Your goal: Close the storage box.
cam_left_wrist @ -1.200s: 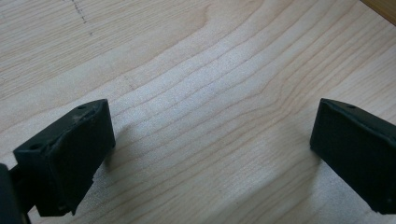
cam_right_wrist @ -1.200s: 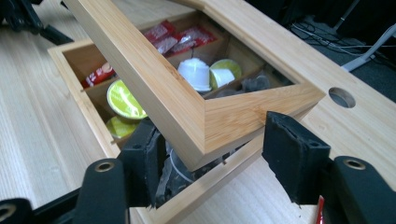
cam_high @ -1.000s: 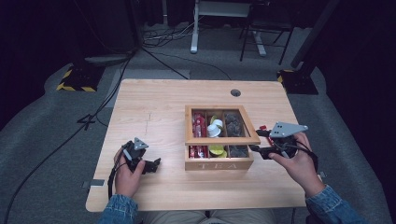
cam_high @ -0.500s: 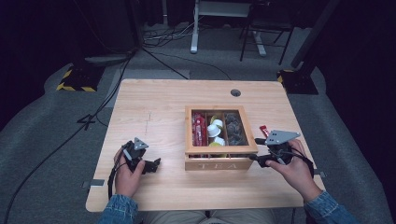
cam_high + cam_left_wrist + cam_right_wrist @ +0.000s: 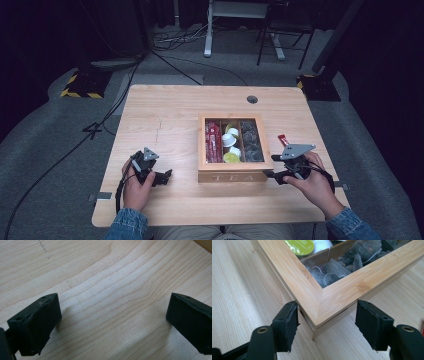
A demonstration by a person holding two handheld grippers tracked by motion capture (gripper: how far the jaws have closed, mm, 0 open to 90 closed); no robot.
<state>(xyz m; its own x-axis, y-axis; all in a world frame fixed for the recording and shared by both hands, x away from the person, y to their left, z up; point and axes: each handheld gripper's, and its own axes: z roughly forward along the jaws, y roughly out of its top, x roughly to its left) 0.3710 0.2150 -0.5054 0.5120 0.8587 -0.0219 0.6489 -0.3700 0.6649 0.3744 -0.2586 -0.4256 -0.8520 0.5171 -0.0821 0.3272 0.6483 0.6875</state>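
One dark room with grey carpet [image 5: 45,150] and cables surrounds a pale wooden table [image 5: 170,110] at frame centre. Right of centre sits the tea box [image 5: 231,172]. At its lower-right corner the right gripper [image 5: 327,326] straddles the lid, jaws wide. Lower left, the left gripper [image 5: 112,322] gapes over bare wood.

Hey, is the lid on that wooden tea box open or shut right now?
Shut: the glass-paned lid lies flat on the tea box, frame flush at its corner.
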